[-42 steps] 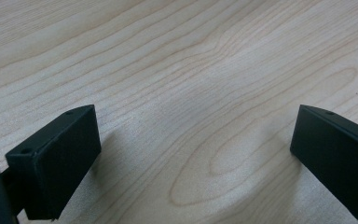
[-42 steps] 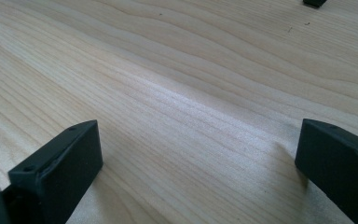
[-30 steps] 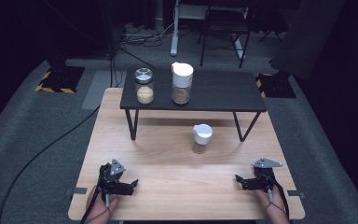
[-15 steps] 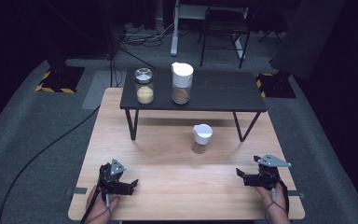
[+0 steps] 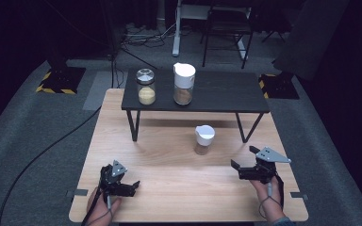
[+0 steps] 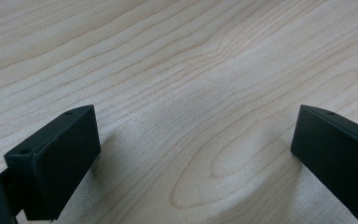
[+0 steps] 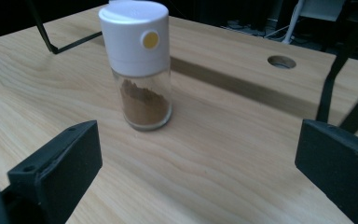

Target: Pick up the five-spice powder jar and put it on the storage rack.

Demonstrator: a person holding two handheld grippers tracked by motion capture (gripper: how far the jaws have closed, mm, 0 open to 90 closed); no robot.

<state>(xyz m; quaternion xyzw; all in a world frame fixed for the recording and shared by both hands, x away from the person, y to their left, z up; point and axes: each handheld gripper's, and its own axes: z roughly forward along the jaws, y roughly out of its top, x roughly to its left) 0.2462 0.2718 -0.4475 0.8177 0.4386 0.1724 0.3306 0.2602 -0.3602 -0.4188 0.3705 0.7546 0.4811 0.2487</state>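
I see my right gripper [image 5: 244,165] with jaws wide apart, empty, facing the spice jar [image 7: 138,65] near it. My left gripper [image 5: 131,185] rests released on the wooden table [image 6: 177,70], at the near left.

Overhead light falls evenly on the wooden table [image 5: 169,141]; the surrounding floor stays dark. The high view is soft and slightly grainy. Both gripper views are sharp, with faint shadows (softest beneath the jaws).
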